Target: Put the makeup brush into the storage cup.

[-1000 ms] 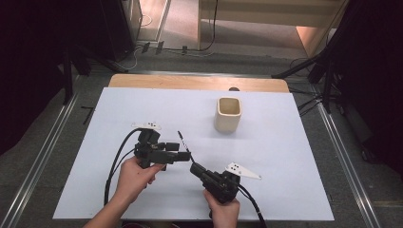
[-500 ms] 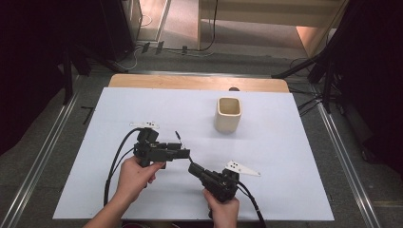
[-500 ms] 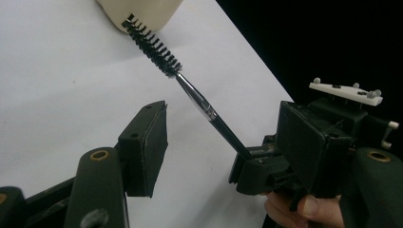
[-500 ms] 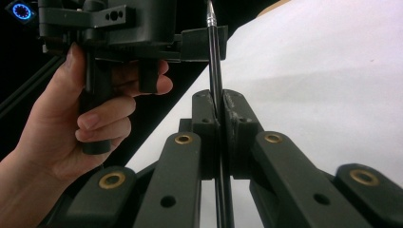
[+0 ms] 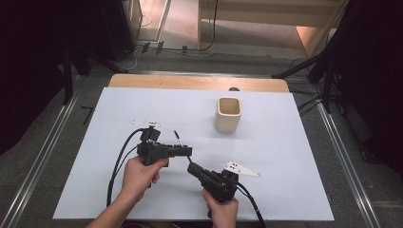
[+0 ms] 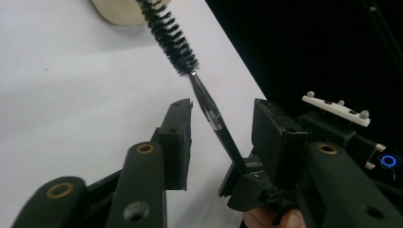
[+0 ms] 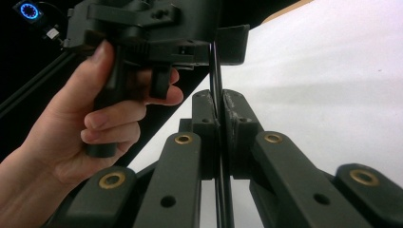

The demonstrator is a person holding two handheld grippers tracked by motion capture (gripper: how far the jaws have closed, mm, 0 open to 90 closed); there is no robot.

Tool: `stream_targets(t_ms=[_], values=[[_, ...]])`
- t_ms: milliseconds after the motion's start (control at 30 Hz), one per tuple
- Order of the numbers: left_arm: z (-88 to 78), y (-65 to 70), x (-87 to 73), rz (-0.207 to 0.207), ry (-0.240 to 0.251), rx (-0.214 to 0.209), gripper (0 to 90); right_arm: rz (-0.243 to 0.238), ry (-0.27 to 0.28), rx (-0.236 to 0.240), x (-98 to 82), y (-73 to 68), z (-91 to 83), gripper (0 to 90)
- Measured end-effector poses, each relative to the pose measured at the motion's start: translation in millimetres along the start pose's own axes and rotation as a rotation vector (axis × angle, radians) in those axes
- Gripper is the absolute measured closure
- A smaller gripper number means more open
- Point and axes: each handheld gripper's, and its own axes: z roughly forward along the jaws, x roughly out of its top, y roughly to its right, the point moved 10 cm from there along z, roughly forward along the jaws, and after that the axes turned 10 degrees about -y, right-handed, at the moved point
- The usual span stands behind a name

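A thin black bottle brush [image 5: 181, 146] stands tilted above the white table cover, bristles up. In the left gripper view its bristles [image 6: 168, 33] are at the top and its handle [image 6: 213, 118] runs down into the other gripper. My right gripper [image 5: 192, 167] is shut on the handle's lower end; the right gripper view shows the stem [image 7: 216, 71] pinched between its jaws [image 7: 219, 95]. My left gripper [image 5: 189, 151] is open, its pads [image 6: 177, 137] standing on either side of the handle without touching it. A cream cup [image 5: 228, 114] stands upright beyond, to the right.
The white cover [image 5: 294, 161] spreads over a wooden table whose far edge [image 5: 199, 81] shows. Black cables trail from both grippers toward the near edge. Dark stands and floor rails flank the table. The cup's base [image 6: 119, 12] shows at the top of the left gripper view.
The brush's tip has drifted slightly left. Both grippers have barely moved, and the holds are the same.
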Motion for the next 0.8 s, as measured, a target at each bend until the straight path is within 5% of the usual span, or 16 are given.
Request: stream_targets(t_ms=[333,800], values=[[1.2,0.5,-1.2,-0.020,-0.009,-0.037,77.9,-0.015,-0.009,-0.001,-2.3,-1.1,1.8,85.8],[-2.6,8.3,-2.9,-0.035,-0.028,-0.114,84.9,-0.047,-0.040,0.005,-6.0,-4.8,4.1,84.6]])
